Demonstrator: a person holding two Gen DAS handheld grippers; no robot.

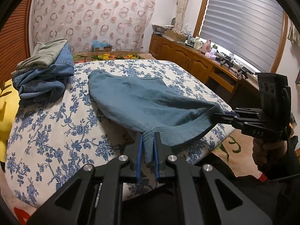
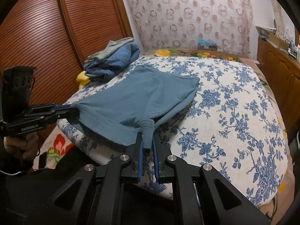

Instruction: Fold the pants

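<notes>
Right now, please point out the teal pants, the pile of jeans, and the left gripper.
teal pants (image 1: 135, 97): left wrist view, middle of the spread fabric.
pile of jeans (image 1: 45, 78): left wrist view, blue denim front.
left gripper (image 1: 148, 146): left wrist view, between its fingers.

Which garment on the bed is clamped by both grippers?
The teal pants, spread mid-bed: left gripper and right gripper each pinch a waistband corner. The denim garment and grey-green garment sit piled, untouched.
</notes>
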